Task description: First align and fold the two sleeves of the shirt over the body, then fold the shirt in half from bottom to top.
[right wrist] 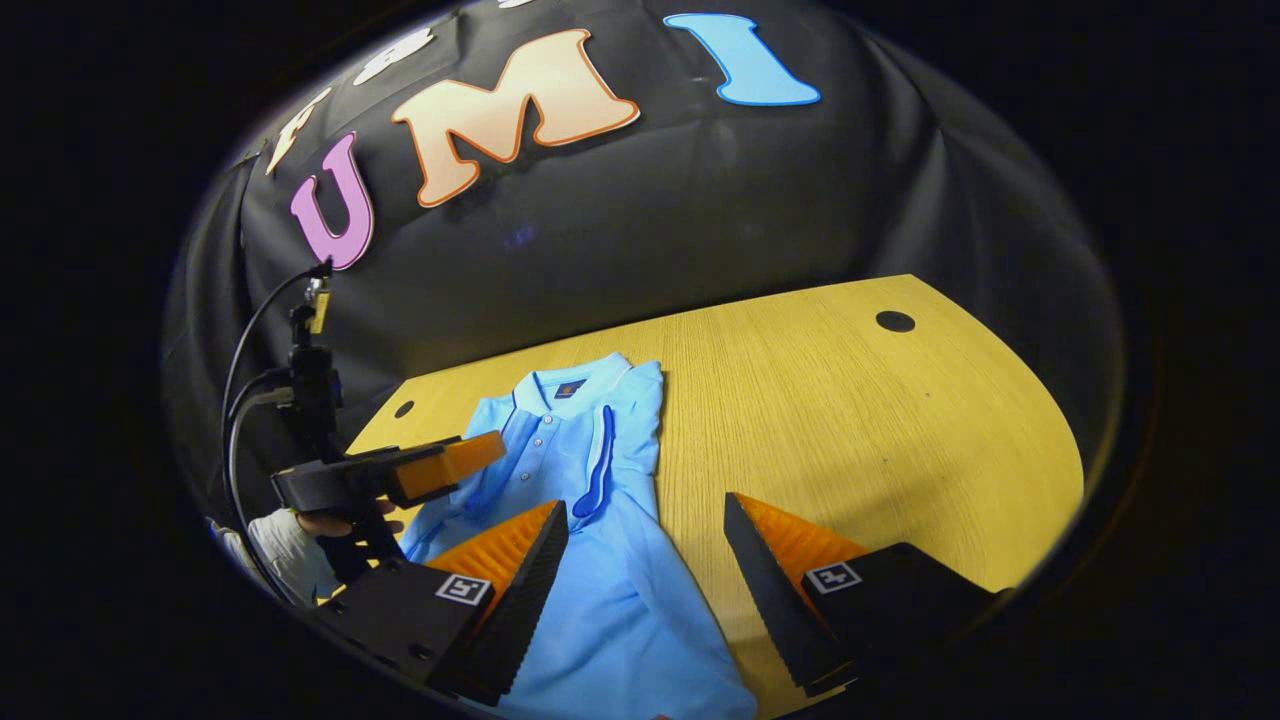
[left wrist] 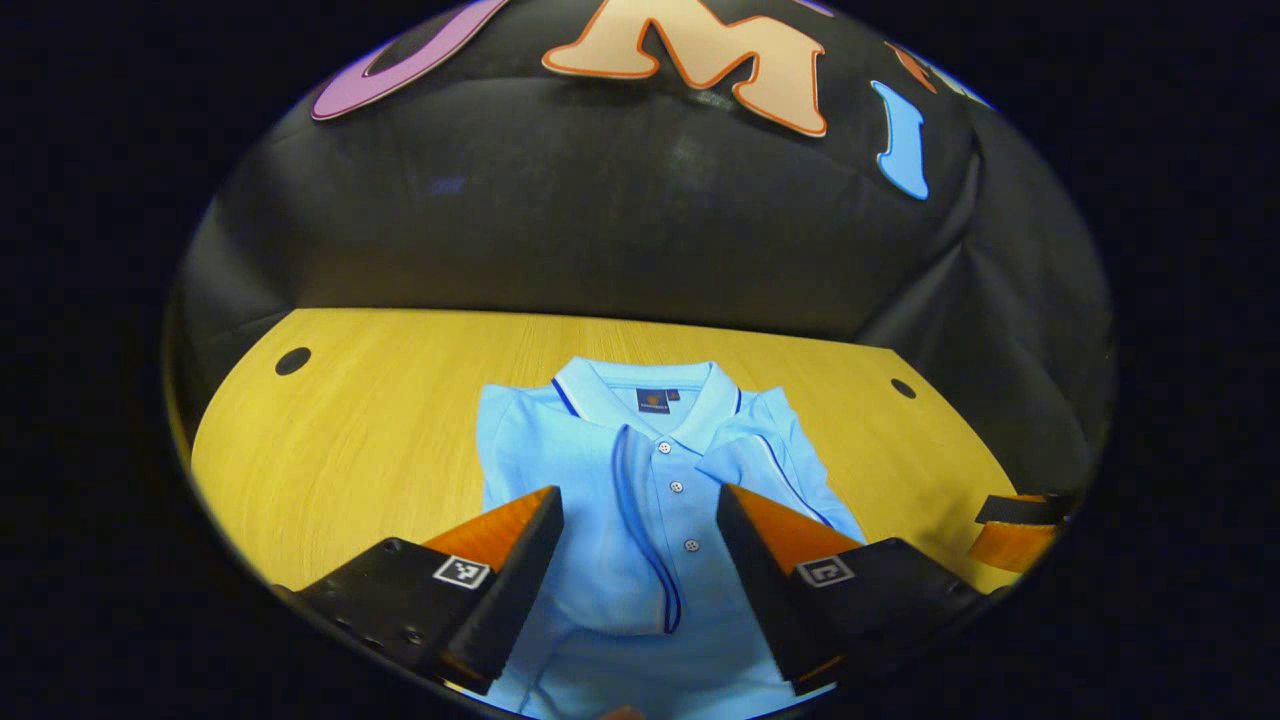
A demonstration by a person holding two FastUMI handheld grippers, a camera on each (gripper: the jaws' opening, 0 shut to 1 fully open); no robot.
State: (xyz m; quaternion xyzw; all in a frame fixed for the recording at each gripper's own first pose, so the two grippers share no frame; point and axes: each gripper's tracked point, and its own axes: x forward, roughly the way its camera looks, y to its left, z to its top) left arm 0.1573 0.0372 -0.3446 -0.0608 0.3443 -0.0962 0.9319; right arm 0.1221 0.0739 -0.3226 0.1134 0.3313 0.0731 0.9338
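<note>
A light blue polo shirt (left wrist: 640,470) lies flat on the yellow wooden table (left wrist: 350,440), collar toward the back wall, both sleeves folded in over its body. My left gripper (left wrist: 640,560) hovers open above the shirt's middle, nothing between its fingers. In the right gripper view the same shirt (right wrist: 590,520) lies to the left, and my right gripper (right wrist: 645,580) stands open over the shirt's right edge and the bare table. The left gripper (right wrist: 440,470) appears there too, held by a hand (right wrist: 330,525) over the shirt's left side.
The table (right wrist: 850,420) has small dark round holes (left wrist: 292,361) near its back corners (right wrist: 895,321). Black cloth walls close in behind and at the sides. Cables and a stand (right wrist: 305,380) rise at the left in the right gripper view. Bare wood stretches right of the shirt.
</note>
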